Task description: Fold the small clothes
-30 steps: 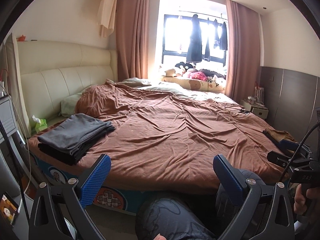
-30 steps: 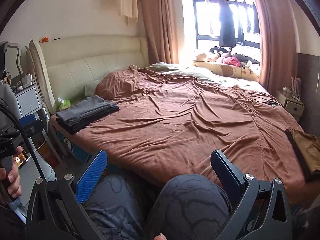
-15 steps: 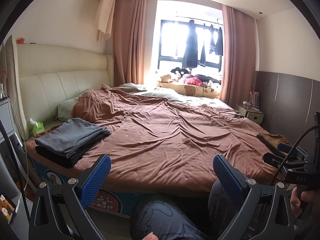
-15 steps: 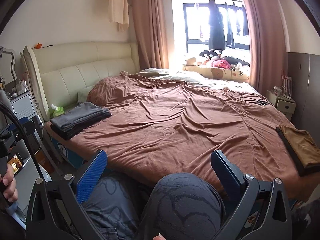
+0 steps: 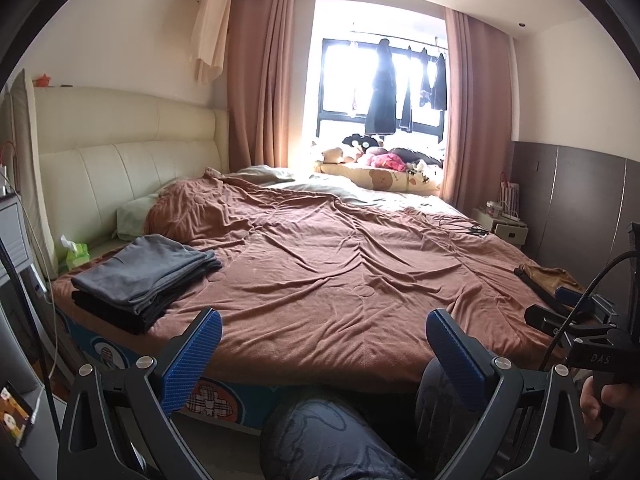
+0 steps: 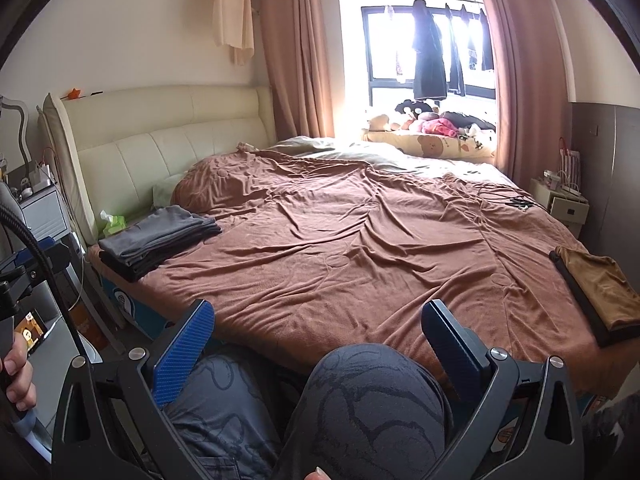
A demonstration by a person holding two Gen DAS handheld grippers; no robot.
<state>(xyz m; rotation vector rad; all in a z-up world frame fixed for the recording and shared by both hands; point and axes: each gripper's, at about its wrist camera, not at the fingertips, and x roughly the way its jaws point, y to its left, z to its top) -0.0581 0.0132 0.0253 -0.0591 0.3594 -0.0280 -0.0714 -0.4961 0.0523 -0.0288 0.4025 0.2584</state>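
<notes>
A stack of folded grey and black clothes (image 5: 140,276) lies on the bed's near left corner; it also shows in the right wrist view (image 6: 156,240). A folded tan garment on a dark one (image 6: 600,292) lies at the bed's right edge, partly seen in the left wrist view (image 5: 548,276). My left gripper (image 5: 324,336) is open and empty, held off the bed above the person's knees. My right gripper (image 6: 320,328) is open and empty, also off the bed.
A brown blanket (image 5: 340,272) covers the wide bed. The cream headboard (image 5: 120,176) is at left, a tissue pack (image 5: 76,252) beside it. A nightstand (image 6: 564,204) stands far right. The person's knees (image 6: 372,408) are under both grippers. Soft toys lie by the window.
Both cameras have tilted upward and drawn back a little, so the bed sits lower in both views. Both grippers stayed open and empty.
</notes>
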